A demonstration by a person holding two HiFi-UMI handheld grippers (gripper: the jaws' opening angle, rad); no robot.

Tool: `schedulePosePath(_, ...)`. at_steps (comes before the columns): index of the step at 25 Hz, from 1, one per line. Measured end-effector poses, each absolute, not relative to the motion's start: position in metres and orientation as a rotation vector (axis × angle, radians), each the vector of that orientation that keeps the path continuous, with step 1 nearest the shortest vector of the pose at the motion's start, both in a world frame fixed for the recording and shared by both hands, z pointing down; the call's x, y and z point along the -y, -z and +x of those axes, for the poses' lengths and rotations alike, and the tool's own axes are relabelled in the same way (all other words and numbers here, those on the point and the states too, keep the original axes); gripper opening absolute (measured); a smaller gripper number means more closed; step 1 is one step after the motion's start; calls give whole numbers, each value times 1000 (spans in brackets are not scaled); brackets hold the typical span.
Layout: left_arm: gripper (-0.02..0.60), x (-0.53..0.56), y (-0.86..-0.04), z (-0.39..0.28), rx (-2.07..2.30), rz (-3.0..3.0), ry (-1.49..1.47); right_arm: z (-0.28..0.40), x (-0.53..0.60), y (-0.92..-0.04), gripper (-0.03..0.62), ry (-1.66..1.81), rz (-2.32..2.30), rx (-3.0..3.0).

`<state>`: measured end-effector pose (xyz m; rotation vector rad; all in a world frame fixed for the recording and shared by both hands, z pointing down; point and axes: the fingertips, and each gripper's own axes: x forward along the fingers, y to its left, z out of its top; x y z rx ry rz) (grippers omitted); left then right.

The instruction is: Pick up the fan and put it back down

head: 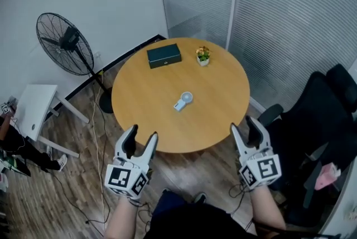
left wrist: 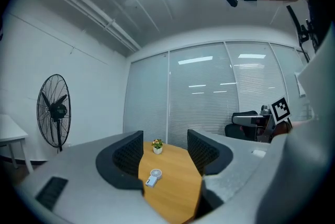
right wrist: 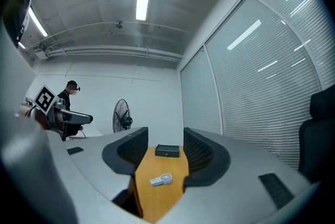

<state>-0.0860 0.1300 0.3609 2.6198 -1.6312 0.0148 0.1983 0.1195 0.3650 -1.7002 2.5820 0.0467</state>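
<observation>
Fan, small and white, lies flat near the middle of the round tabletop, straight ahead of both tools and well apart from each, not yet picked up. Its stubby handle angles back toward the left hand-held gripper, probably the easier part to pinch. That gripper and the right hand-held gripper hang level just off the near rim, jaws spread wide with nothing between them, apparently lining up an approach. Beyond the fan from the grippers sit a dark box and a small potted plant, far enough back to leave the reach unobstructed. A pedestal fan stands on the floor off to the left gripper's side.
</observation>
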Motion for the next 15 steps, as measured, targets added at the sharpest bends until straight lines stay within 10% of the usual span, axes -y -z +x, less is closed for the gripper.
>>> schedulePosePath(15, 253, -69, -386, -88, 1603, 2579, -74, 210, -72, -383, 221, 7, -1754, -2566)
